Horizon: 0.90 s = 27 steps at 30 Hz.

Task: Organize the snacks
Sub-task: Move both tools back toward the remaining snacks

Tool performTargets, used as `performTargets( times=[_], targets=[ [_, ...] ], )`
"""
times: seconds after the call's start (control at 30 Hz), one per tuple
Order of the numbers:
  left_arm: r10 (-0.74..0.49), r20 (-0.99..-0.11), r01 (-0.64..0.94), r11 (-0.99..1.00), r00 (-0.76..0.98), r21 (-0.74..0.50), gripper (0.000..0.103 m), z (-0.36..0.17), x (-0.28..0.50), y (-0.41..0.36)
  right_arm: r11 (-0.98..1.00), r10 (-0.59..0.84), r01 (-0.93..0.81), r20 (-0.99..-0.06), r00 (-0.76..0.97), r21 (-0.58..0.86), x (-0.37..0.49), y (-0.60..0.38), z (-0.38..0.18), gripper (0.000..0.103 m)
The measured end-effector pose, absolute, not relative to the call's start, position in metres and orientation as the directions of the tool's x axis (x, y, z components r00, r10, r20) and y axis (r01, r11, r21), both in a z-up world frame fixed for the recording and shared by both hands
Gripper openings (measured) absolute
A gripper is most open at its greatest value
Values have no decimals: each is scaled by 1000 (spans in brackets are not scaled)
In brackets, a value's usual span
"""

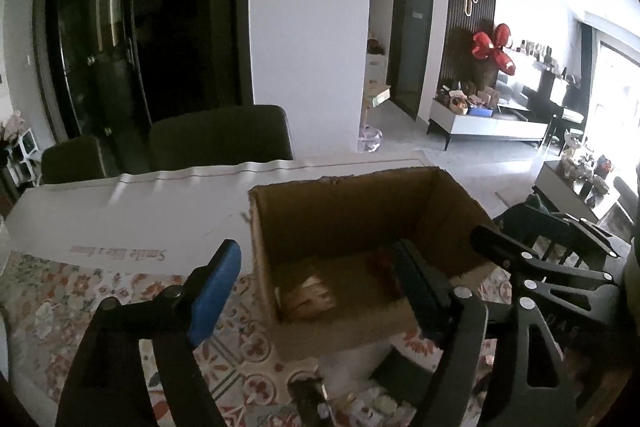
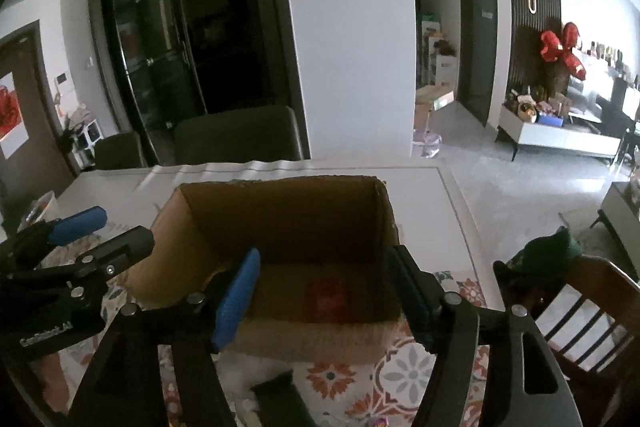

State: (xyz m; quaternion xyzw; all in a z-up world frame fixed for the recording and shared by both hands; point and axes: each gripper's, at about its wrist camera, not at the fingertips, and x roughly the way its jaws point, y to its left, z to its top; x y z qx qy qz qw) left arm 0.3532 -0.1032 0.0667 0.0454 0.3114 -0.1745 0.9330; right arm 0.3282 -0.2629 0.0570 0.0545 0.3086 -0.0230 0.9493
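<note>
Hovering: both claws over the open brown corrugated cardboard box, side by side
box: rectangular, flaps gone or folded out of sight, ragged top edge; matte kraft walls; sits on the patterned cloth near the table's right end
box contents: tan crinkled snack packet on the floor at the left; red packet toward the right, blurred, print unreadable
table cover: floral tile-print tablecloth in orange, grey and white, flat and smooth
white sheet: long white corrugated plastic sheet behind the box, ribbed at its far edge
writing on sheet: "Smile like a ..." in script, upside down from the left camera; last word too blurred
writing on tool: white lettering on the left claw's black body, seen from the right camera; reads roughly "GenRobot.AI", not certain
left gripper: black frame, blue rubber pad on one finger, dark pad on the other; jaws spread wide, nothing between them; one finger outside the box's left wall, the other over its inside
right gripper: same build; jaws spread wide, empty, framing the box's near wall; contact with the cardboard unclear
chairs: two dark upholstered backs behind the table; wooden slatted chair at right
</note>
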Motion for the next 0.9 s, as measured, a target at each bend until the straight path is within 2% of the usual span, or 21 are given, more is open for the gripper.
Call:
performTargets(
  times=[0.4,0.63,0.9],
  targets=[
    [-276,-535,321,947,799,-8,81,84,278,-63,995,19,33,-499,867,95,258,-234,73,71],
    [-269,-541,316,949,797,-6,81,70,246,-46,995,21,29,-473,881,99,230,-221,70,71],
    [-238,-583,299,954,777,9,81,39,218,-30,998,43,-11,-498,866,66,206,-205,49,71]
  ],
)
